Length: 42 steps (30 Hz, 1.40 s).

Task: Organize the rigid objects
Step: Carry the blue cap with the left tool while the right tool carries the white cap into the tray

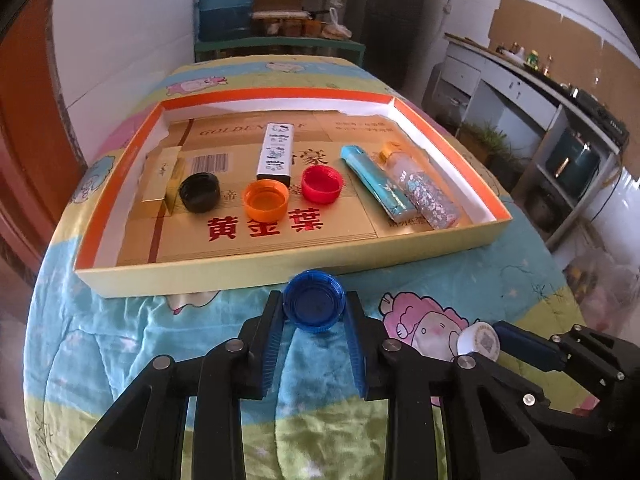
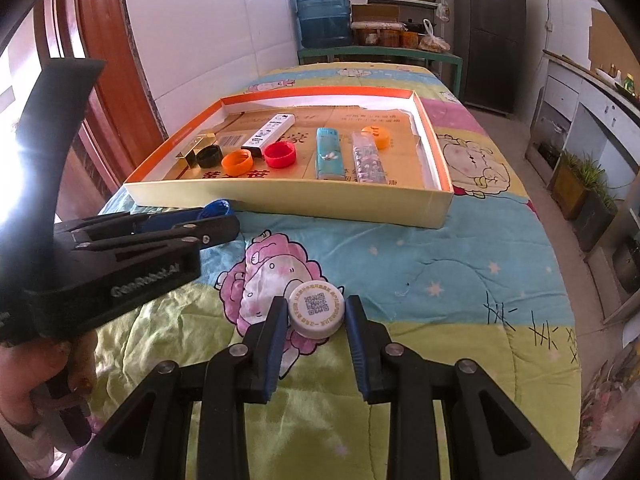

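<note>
Left hand-held gripper [image 1: 314, 312] is pinching a translucent blue plastic bottle cap [image 1: 315, 302] between its blue-padded fingers; cap is tilted on edge, open side toward the camera, just in front of the tray's near wall. In the right wrist view a person's hand [image 2: 24, 384] is gripping that tool's handle.

Shallow cardboard tray with orange rim and pale yellow outer walls [image 1: 280, 271] is sitting on a cartoon-print quilt [image 1: 140, 340] covering the surface. Inside the tray, left to right: a gold rectangular box [image 1: 160, 178]; a black bottle cap [image 1: 200, 192] touching it; an orange bottle cap [image 1: 266, 205]; a white patterned rectangular box [image 1: 277, 151] lying behind the caps; a red bottle cap [image 1: 322, 184]; a turquoise flat packet [image 1: 378, 186]; a clear glitter-patterned tube with an orange cap [image 1: 422, 188] just beside the packet.

Right hand-held gripper [image 2: 316, 314] is closing narrowly on a white round cap printed with a QR code [image 2: 317, 309], both pads touching its sides. White cap is resting flat on the quilt, well short of the tray.
</note>
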Each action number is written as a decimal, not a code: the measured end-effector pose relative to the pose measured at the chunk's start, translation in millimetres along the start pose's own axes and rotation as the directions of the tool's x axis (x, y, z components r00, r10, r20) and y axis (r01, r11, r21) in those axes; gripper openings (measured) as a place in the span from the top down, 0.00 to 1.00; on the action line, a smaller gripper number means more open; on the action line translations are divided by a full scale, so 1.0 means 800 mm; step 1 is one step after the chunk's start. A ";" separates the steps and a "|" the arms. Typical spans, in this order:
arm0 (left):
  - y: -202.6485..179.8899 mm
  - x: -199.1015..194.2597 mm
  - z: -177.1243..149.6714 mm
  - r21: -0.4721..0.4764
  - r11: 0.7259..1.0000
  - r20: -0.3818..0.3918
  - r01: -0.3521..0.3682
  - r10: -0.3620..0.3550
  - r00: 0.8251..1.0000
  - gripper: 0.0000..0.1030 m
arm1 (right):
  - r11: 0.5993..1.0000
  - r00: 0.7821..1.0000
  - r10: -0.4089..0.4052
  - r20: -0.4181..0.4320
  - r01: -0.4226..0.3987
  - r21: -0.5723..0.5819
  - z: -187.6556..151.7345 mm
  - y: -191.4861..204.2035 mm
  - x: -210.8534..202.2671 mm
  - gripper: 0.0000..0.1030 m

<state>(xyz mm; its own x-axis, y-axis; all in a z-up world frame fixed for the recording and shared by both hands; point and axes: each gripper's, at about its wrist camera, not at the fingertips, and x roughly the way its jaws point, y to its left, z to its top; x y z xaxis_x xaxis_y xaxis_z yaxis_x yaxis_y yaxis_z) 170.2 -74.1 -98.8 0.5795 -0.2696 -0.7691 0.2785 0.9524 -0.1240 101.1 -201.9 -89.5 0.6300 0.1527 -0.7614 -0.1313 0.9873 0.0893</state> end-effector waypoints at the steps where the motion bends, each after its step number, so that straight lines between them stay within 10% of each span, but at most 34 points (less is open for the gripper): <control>1: 0.001 -0.001 0.000 -0.002 1.000 -0.001 0.000 0.000 1.000 0.70 | 1.000 1.000 0.001 0.000 -0.001 0.000 0.000 0.000 0.000 0.71; 42: 0.064 -0.078 0.018 -0.114 0.993 0.110 0.025 -0.012 0.994 0.70 | 0.995 0.993 0.053 0.110 -0.043 -0.094 0.080 0.037 -0.021 0.71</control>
<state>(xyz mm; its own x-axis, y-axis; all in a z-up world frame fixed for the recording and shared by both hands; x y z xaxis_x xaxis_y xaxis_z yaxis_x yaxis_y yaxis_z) 159.9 -10.5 -48.2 0.6569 -0.2953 -0.6937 0.2039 0.9554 -0.2137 136.0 -172.3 -33.1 0.7022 0.2088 -0.6807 -0.2297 0.9713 0.0611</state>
